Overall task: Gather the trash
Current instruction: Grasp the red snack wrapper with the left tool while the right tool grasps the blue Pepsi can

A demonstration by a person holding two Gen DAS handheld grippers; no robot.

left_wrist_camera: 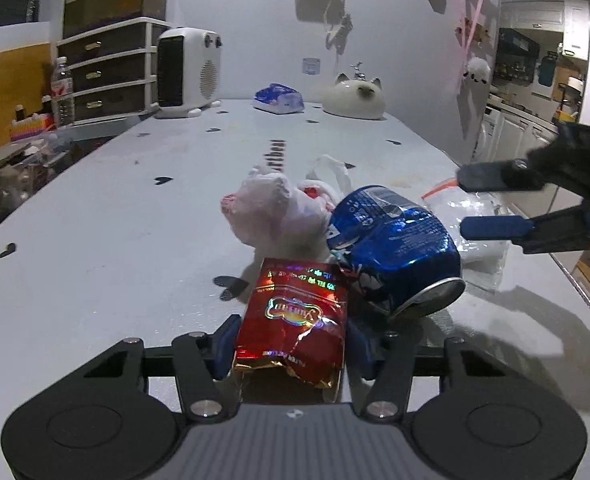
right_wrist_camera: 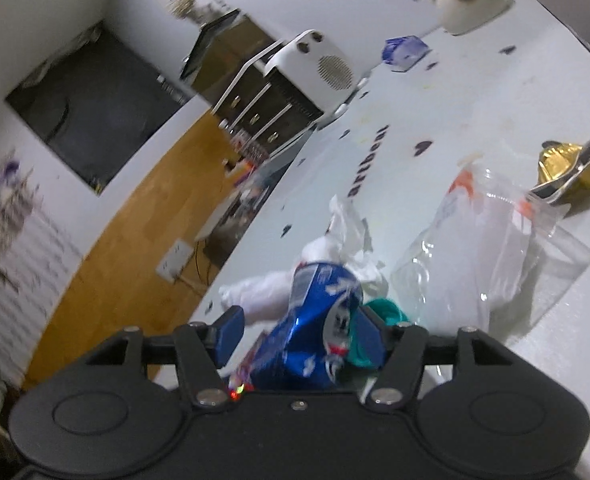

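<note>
Worktop (left_wrist_camera: 135, 208): trash heap uncollected.
Left claw (left_wrist_camera: 291, 344): clamped on red packet (left_wrist_camera: 295, 316).
Right claw (right_wrist_camera: 299, 332): apart, straddling blue can (right_wrist_camera: 315, 320), twelve o'clock.

Open tabletop (left_wrist_camera: 135, 208) leftward (far end perhaps cluttered); crushed can (left_wrist_camera: 391, 248), bags crowding right.

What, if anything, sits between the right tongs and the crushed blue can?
Nothing visible does. The right tongs stand open, pointing at the crushed blue can across a bare gap. The clear plastic bag lies alongside on the table, not across that gap.
</note>
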